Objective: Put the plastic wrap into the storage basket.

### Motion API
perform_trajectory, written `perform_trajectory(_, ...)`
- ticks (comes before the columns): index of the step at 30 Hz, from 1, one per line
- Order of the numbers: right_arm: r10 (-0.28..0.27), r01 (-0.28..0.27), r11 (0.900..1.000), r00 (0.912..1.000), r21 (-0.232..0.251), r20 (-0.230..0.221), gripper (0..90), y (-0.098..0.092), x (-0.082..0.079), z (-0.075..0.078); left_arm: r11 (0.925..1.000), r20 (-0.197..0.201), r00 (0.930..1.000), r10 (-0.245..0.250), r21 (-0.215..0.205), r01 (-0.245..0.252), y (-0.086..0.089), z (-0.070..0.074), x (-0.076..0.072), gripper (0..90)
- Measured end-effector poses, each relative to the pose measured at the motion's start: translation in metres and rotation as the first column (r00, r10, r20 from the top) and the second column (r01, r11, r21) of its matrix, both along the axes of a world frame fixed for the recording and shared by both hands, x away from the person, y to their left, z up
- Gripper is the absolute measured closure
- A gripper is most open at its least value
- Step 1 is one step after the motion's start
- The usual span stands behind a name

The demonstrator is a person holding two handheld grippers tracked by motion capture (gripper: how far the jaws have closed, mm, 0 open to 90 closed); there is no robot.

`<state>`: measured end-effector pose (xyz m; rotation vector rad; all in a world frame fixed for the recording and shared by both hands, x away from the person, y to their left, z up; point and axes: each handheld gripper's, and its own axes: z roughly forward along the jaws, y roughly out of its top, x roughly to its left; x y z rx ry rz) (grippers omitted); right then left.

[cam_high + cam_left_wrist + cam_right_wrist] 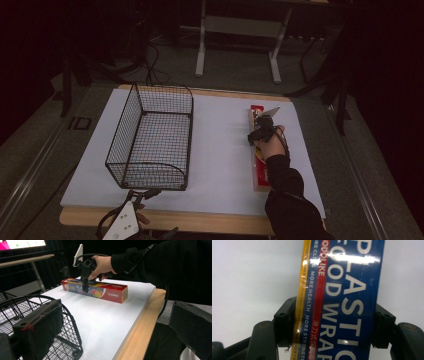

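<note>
White board over a wooden table (165, 220) is lying under your two tools, with dark floor and a metal stand beyond. Nearest you, at the front edge, your left gripper (134, 200) is hanging just short of the wire basket (152, 137), its jaws spread with nothing between them. Further out on the right, your right gripper (262, 125) is coming down over the plastic wrap box (96, 290), and in the right gripper view both jaws are pressing against the long sides of the box (339, 302), so you are pinching it across its width. It is lying flat on the board, well apart from the basket, long axis running from your edge toward the far edge, one end pointing away from you. You are gripping it toward the far end, not the middle, so if you lift from here, the near end is likely to sag and swing, and the glossy carton may be twisting or slipping out. Swinging it sideways could also be knocking a long end against the basket rim.
</note>
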<state>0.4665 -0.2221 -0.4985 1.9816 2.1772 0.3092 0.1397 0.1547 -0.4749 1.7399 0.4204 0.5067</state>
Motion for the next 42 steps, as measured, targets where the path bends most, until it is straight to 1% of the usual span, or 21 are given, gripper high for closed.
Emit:
perform_trajectory(1, 0.001, -0.001, 1.000, 0.9999, -0.009, -0.014, 35.2, 0.001, 0.001, 0.000, 1.0000, 0.001, 1.0000, 0.000, 0.003, 0.000, 0.000, 0.000, 0.000, 0.0)
perform_trajectory(3, -0.014, 0.014, 1.000, 0.9993, -0.004, -0.034, 36.1, 0.001, 0.003, 0.000, 1.0000, 0.001, 1.0000, 0.000, 0.003, 0.000, 0.000, 0.000, 0.000, 0.0)
perform_trajectory(5, -0.026, 0.025, 1.000, 0.9984, -0.012, -0.050, 37.1, 0.002, 0.005, 0.001, 1.0000, 0.003, 1.0000, 0.000, 0.005, 0.000, 0.000, 0.000, 0.000, 0.0)
perform_trajectory(8, -0.051, 0.051, 0.999, 0.9961, -0.003, -0.071, 38.3, 0.001, 0.007, 0.003, 1.0000, 0.000, 1.0000, 0.002, -0.001, -0.002, 0.000, 0.000, 0.000, 0.0)
perform_trajectory(9, -0.058, 0.058, 0.998, 0.9947, -0.002, -0.085, 38.6, 0.001, 0.007, 0.004, 1.0000, -0.001, 1.0000, 0.002, -0.002, -0.002, 0.000, 0.000, 0.000, 0.0)
perform_trajectory(10, -0.060, 0.060, 0.998, 0.9945, 0.001, -0.086, 38.8, 0.000, 0.008, 0.005, 1.0000, -0.001, 1.0000, 0.001, -0.001, -0.001, 0.000, 0.000, 0.000, 0.0)
perform_trajectory(12, -0.074, 0.075, 0.997, 0.9950, 0.010, -0.067, 38.9, 0.000, 0.008, 0.010, 1.0000, 0.002, 1.0000, 0.000, 0.000, 0.000, 0.000, 0.000, 0.000, 0.0)
perform_trajectory(13, -0.074, 0.075, 0.997, 0.9950, 0.010, -0.067, 38.9, 0.000, 0.008, 0.010, 1.0000, 0.002, 1.0000, 0.000, 0.000, 0.000, 0.000, 0.000, 0.000, 0.0)
perform_trajectory(15, -0.069, 0.070, 0.997, 0.9971, 0.029, -0.034, 39.0, -0.002, 0.008, 0.020, 1.0000, 0.002, 1.0000, 0.000, 0.001, 0.000, 0.000, 0.000, -0.001, 0.0)
perform_trajectory(17, -0.054, 0.054, 0.997, 0.9985, 0.048, 0.012, 39.0, -0.003, 0.005, 0.031, 1.0000, 0.001, 1.0000, 0.001, -0.004, -0.001, 0.001, 0.000, -0.001, 0.0)
perform_trajectory(19, -0.046, 0.044, 0.997, 0.9982, 0.062, 0.039, 39.0, -0.005, 0.002, 0.038, 1.0000, -0.001, 1.0000, 0.001, -0.005, -0.001, 0.000, 0.000, 0.000, 0.0)
perform_trajectory(21, -0.047, 0.043, 0.996, 0.9976, 0.075, 0.052, 39.0, -0.008, 0.001, 0.042, 1.0000, -0.004, 1.0000, -0.001, -0.001, 0.001, 0.000, 0.000, 0.000, 0.0)
perform_trajectory(22, -0.048, 0.044, 0.996, 0.9971, 0.077, 0.059, 39.0, -0.008, 0.000, 0.043, 1.0000, -0.002, 1.0000, -0.002, 0.002, 0.002, -0.001, 0.000, 0.000, 0.0)
perform_trajectory(24, -0.034, 0.030, 0.998, 0.9968, 0.063, 0.072, 39.0, -0.008, -0.001, 0.047, 1.0000, 0.001, 1.0000, -0.002, 0.004, 0.002, -0.001, 0.000, 0.000, 0.0)
perform_trajectory(26, -0.014, 0.008, 0.998, 0.9955, 0.058, 0.094, 39.0, -0.007, -0.003, 0.051, 1.0000, -0.002, 1.0000, -0.002, 0.002, 0.002, -0.001, 0.000, 0.000, 0.0)
perform_trajectory(28, 0.003, -0.009, 0.998, 0.9941, 0.058, 0.108, 39.0, -0.005, -0.005, 0.056, 1.0000, -0.005, 1.0000, -0.001, 0.001, 0.001, -0.001, 0.000, 0.001, 0.0)
perform_trajectory(33, 0.022, -0.031, 0.998, 0.9907, 0.062, 0.134, 39.1, 0.001, -0.007, 0.067, 1.0000, -0.006, 1.0000, -0.006, -0.002, 0.006, 0.000, 0.000, 0.000, 0.0)
perform_trajectory(37, 0.062, -0.072, 0.996, 0.9834, 0.058, 0.170, 39.1, 0.009, -0.010, 0.077, 0.9999, -0.008, 0.9999, -0.007, -0.010, 0.007, 0.000, 0.000, 0.000, 0.0)
perform_trajectory(39, 0.107, -0.121, 0.991, 0.9745, 0.063, 0.197, 39.1, 0.015, -0.012, 0.083, 1.0000, -0.007, 1.0000, -0.006, -0.006, 0.006, 0.000, 0.000, 0.000, 0.0)
perform_trajectory(40, 0.120, -0.136, 0.988, 0.9709, 0.066, 0.207, 39.1, 0.019, -0.013, 0.086, 1.0000, -0.006, 1.0000, -0.006, -0.003, 0.006, 0.000, 0.000, 0.000, 0.0)
perform_trajectory(42, 0.140, -0.157, 0.986, 0.9665, 0.064, 0.215, 39.1, 0.026, -0.015, 0.093, 1.0000, -0.005, 1.0000, -0.007, 0.001, 0.007, -0.001, -0.001, 0.000, 0.0)
